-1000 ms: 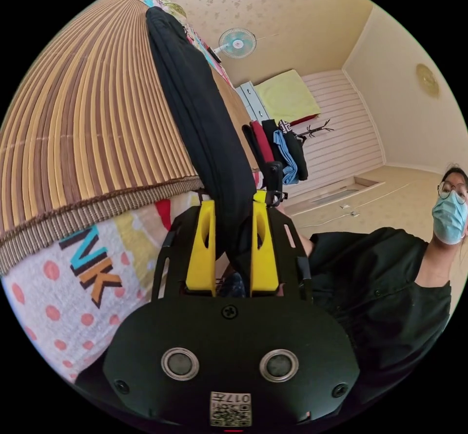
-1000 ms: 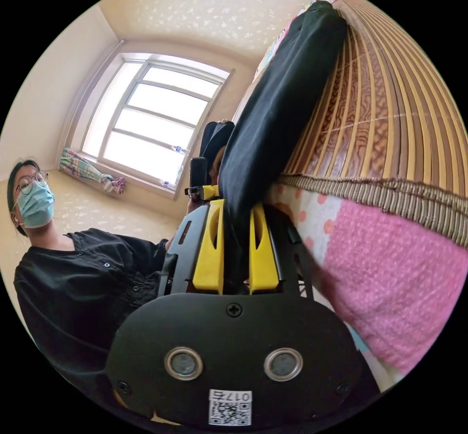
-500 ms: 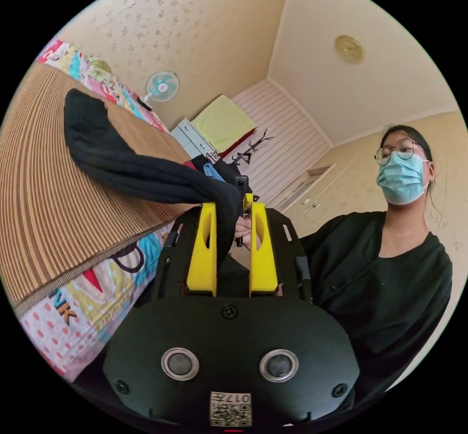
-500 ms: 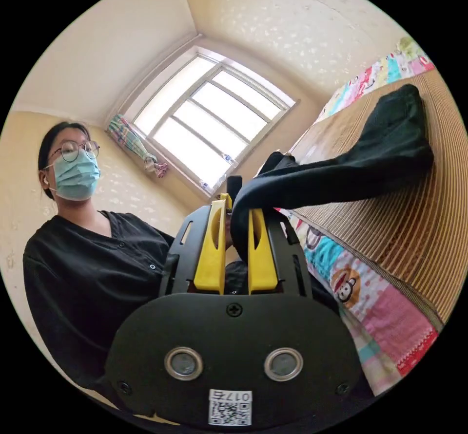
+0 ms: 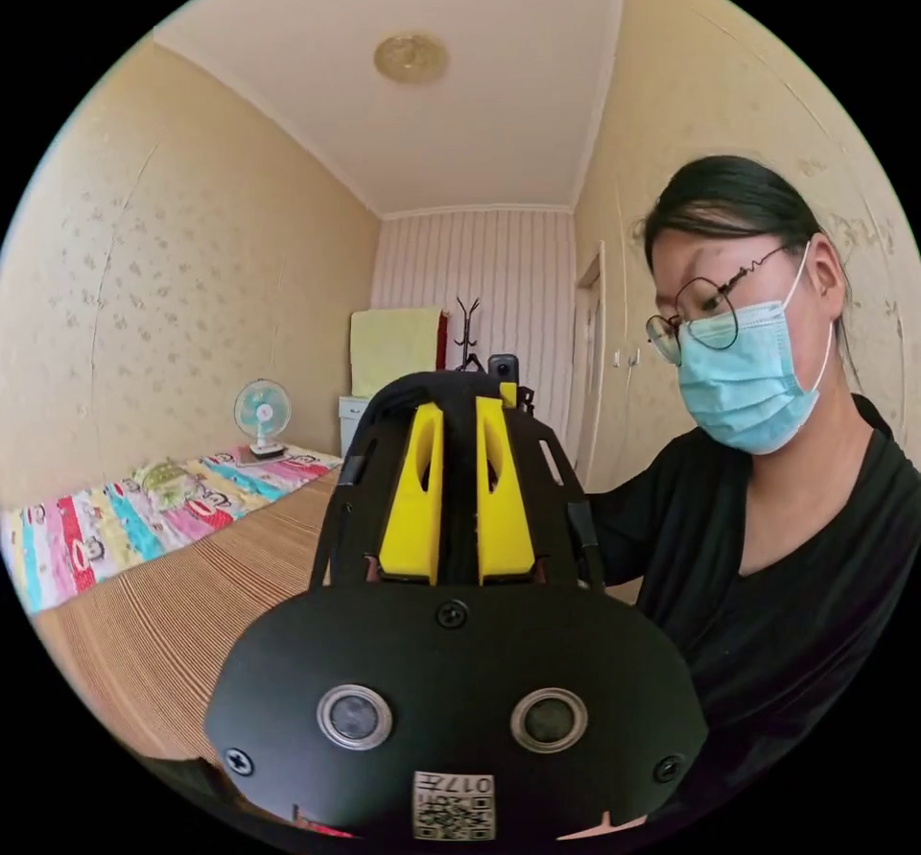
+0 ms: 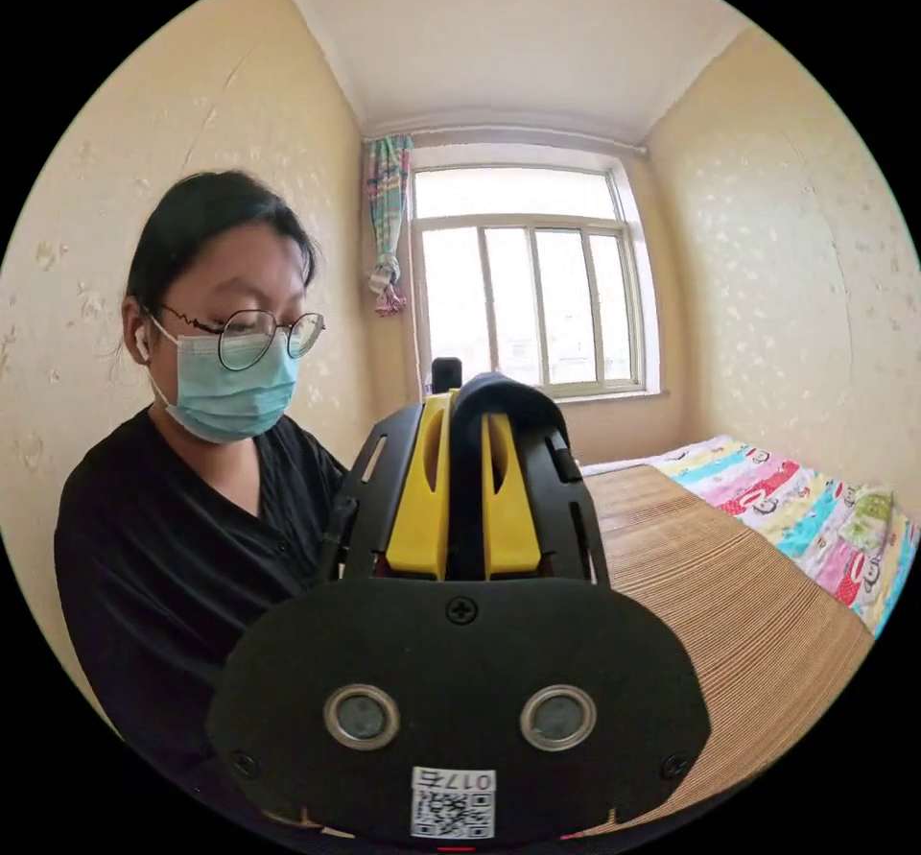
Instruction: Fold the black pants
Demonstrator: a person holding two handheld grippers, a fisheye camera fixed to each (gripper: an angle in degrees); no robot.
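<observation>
In the left gripper view a fold of the black pants (image 5: pixel 422 391) drapes over the tips of my left gripper (image 5: pixel 459 409), whose two yellow jaws are shut on the cloth. In the right gripper view the black pants (image 6: pixel 499 394) hump over the tips of my right gripper (image 6: pixel 467 414), pinched between its yellow jaws. Both grippers are raised above the bed, near the person's chest. The rest of the pants hangs hidden behind the gripper bodies.
A striped bamboo mat (image 5: pixel 173 625) covers the bed, with a colourful cartoon sheet (image 5: pixel 125 529) along its far side. A small fan (image 5: pixel 262 411) stands at the bed's end. The person in a black top (image 5: pixel 767 567) is close. A window (image 6: pixel 523 303) lies beyond.
Both grippers have lifted the pants off the mat and swung upright. The pants no longer stretch across the bed; the cloth now bunches at the jaw tips.
</observation>
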